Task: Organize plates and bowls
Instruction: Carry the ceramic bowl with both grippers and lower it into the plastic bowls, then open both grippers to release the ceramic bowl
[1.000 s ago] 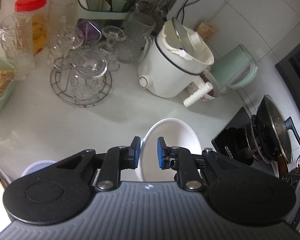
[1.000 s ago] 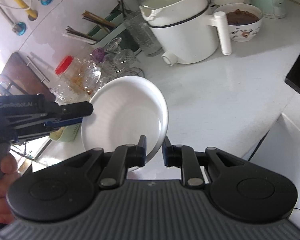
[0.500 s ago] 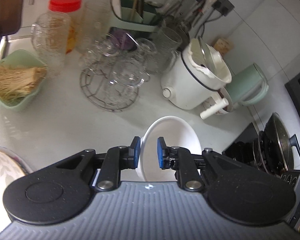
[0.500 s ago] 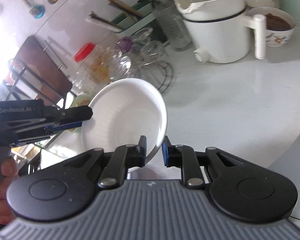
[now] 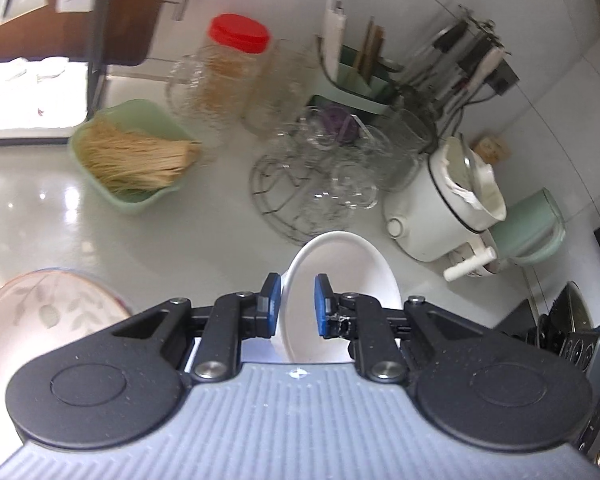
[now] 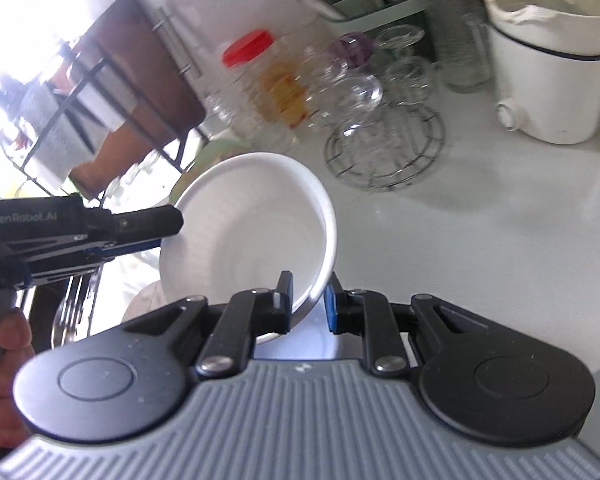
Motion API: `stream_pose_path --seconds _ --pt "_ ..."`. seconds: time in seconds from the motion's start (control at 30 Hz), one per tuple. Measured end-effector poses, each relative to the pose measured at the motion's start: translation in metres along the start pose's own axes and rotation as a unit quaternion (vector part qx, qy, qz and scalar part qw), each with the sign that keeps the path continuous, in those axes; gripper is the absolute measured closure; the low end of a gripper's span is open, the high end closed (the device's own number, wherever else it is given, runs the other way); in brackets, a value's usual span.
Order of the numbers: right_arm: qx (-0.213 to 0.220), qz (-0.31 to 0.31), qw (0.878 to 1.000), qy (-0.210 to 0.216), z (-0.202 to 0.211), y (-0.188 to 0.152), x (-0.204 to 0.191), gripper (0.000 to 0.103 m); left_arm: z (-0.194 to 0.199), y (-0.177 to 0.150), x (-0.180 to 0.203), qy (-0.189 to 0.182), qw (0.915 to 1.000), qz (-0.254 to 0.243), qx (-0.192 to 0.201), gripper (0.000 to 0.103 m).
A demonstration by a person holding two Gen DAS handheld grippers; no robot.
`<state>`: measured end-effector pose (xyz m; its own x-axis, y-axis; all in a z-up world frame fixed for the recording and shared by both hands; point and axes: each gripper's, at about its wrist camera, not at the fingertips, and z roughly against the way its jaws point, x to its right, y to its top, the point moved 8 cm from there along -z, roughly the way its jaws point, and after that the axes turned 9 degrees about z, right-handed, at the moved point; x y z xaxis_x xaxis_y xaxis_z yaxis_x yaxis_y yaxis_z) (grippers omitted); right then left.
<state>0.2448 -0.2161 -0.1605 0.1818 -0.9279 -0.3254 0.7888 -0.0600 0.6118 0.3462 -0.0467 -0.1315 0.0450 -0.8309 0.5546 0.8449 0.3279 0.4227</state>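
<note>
Both the left gripper (image 5: 296, 300) and the right gripper (image 6: 309, 298) stay clamped on the round white bowl's (image 6: 248, 232) rim, carried off the counter toward the leaf-patterned plate (image 5: 48, 312) now at 9 o'clock, likely its stacking spot.

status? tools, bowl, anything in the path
Left tool and right tool both shut on white bowl, opposite rims. Bowl tilted, off the counter. Floral plate lower left; glass rack ahead.
</note>
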Motion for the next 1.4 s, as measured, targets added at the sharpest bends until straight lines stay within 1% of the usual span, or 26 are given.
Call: stream_pose_path --seconds 0.27,0.53,0.63,0.73,0.83,1.03,1.1,1.23,1.4 --pt "-0.031 0.034 0.999 0.006 -0.023 -0.012 -0.023 0.083 0.007 -0.010 -0.037 0.026 0.9994 0.022 0.004 0.084" --pt "-0.065 0.046 0.997 0.002 -0.043 -0.028 -0.031 0.083 0.000 -0.025 -0.064 0.041 0.9987 0.028 -0.012 0.084" --pt "-0.069 0.055 0.996 -0.008 -0.046 -0.031 -0.033 0.083 -0.005 -0.030 -0.069 0.046 0.9983 0.030 -0.022 0.084" --pt "-0.068 0.061 0.996 -0.019 -0.043 -0.031 -0.032 0.083 -0.008 -0.032 -0.067 0.048 0.9983 0.018 -0.026 0.084" --pt "-0.061 0.066 0.996 -0.030 -0.039 -0.031 -0.030 0.083 -0.009 -0.034 -0.063 0.043 0.9986 0.010 -0.028 0.084" --pt "-0.054 0.052 0.996 -0.046 -0.034 -0.034 -0.022 0.083 -0.019 -0.041 -0.056 0.039 0.9981 -0.006 -0.047 0.084" --pt "-0.057 0.042 0.996 -0.045 -0.035 -0.036 -0.018 0.083 -0.022 -0.042 -0.053 0.039 0.9980 -0.012 -0.048 0.084" --pt "-0.048 0.033 0.997 -0.046 -0.031 -0.035 -0.015 0.083 -0.026 -0.042 -0.050 0.037 0.9977 -0.021 -0.053 0.084" --pt "-0.065 0.021 0.997 -0.041 -0.037 -0.041 -0.011 0.083 -0.031 -0.042 -0.051 0.043 0.9968 -0.025 -0.063 0.084"
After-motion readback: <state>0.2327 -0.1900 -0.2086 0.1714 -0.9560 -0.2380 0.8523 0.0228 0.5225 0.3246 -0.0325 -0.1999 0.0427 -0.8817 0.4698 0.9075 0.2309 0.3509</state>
